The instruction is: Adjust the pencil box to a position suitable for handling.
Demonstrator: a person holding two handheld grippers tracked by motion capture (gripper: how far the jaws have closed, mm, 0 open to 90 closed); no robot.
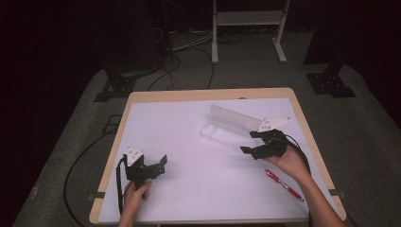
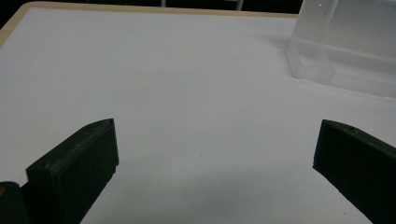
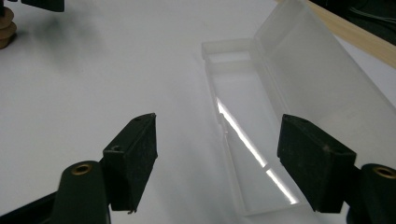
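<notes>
A clear plastic case lies open on the white table mat, its lid standing up at the back. My right gripper is open just off the case's near right end; in the right gripper view the case lies partly between the spread jaws, and nothing is gripped. My left gripper is open low over the mat at the front left, empty; in the left gripper view the case's end is far ahead to the right. A red pen lies near the right forearm.
The white mat covers a wooden table with its rim showing at the back. Beyond it, cables and stand feet sit on the dark floor. The other gripper's jaw tip shows at the top left of the right gripper view.
</notes>
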